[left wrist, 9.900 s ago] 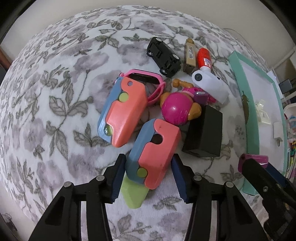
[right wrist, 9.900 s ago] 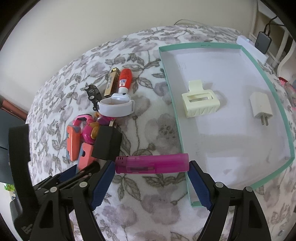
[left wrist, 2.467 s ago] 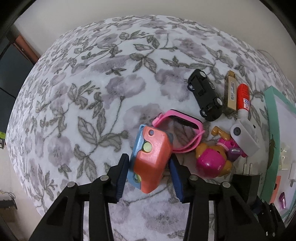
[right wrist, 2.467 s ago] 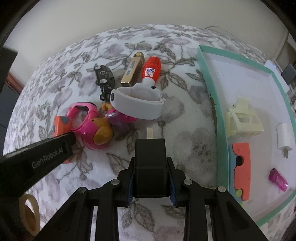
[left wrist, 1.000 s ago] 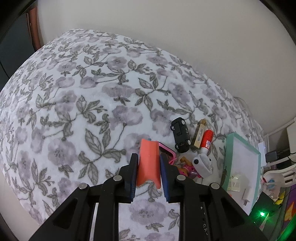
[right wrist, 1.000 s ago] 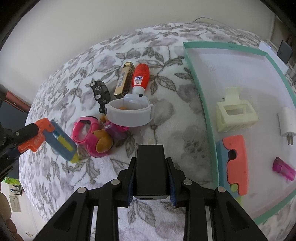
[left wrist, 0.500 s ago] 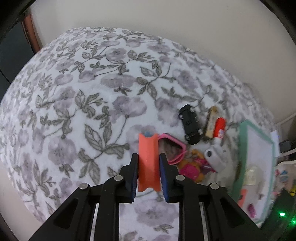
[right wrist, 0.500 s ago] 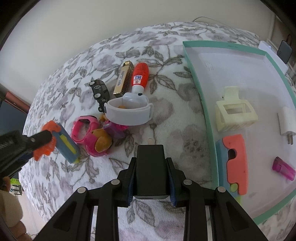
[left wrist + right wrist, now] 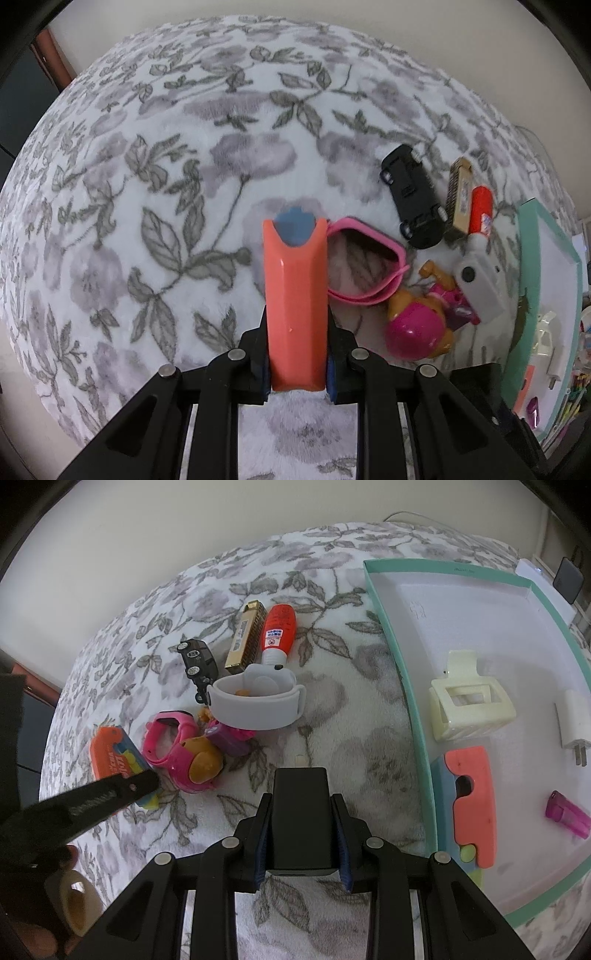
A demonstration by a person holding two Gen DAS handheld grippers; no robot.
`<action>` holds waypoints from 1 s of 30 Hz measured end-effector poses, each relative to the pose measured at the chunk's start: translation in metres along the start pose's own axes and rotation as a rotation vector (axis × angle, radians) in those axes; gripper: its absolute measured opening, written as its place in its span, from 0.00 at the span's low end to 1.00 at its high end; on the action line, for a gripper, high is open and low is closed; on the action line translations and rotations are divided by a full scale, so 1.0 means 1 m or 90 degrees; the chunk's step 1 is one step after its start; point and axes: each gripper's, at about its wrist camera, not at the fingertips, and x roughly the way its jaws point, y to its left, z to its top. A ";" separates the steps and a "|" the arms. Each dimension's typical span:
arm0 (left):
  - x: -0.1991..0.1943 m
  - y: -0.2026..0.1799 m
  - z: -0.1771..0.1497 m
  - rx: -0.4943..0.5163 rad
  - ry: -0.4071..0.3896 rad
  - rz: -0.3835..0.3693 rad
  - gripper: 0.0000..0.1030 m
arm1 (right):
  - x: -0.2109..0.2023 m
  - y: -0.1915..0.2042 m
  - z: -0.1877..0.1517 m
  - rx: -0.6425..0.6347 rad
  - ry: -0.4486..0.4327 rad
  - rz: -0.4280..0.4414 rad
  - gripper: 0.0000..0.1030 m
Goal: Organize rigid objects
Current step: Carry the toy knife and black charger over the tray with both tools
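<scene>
While clamped, coral toy point(image 9: 296, 302) between left jaws (black charger point(image 9: 301, 821) between right).

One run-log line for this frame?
left gripper: shut on orange toy | right gripper: shut on black charger | tray: partly filled

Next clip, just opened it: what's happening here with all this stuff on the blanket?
A person is sorting small items from a floral blanket into a teal-rimmed white tray. The left claw grips an orange-and-blue plastic toy; the right claw grips a black rectangular block. In the tray lie a cream hair clip, a white plug, a second orange-and-blue toy and a magenta lighter. A black toy car, pink watch and others remain outside.
</scene>
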 end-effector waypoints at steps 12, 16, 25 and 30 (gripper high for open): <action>-0.004 0.003 0.004 -0.019 -0.018 -0.012 0.22 | 0.001 -0.001 0.000 0.009 0.004 0.003 0.30; -0.035 0.011 0.007 -0.015 -0.064 -0.021 0.22 | -0.004 0.001 0.001 0.005 -0.006 0.001 0.30; -0.097 0.005 0.011 -0.010 -0.164 -0.063 0.22 | -0.042 0.004 0.010 0.000 -0.078 0.016 0.30; -0.120 0.000 0.013 -0.009 -0.204 -0.104 0.22 | -0.066 -0.010 0.016 0.020 -0.121 0.021 0.30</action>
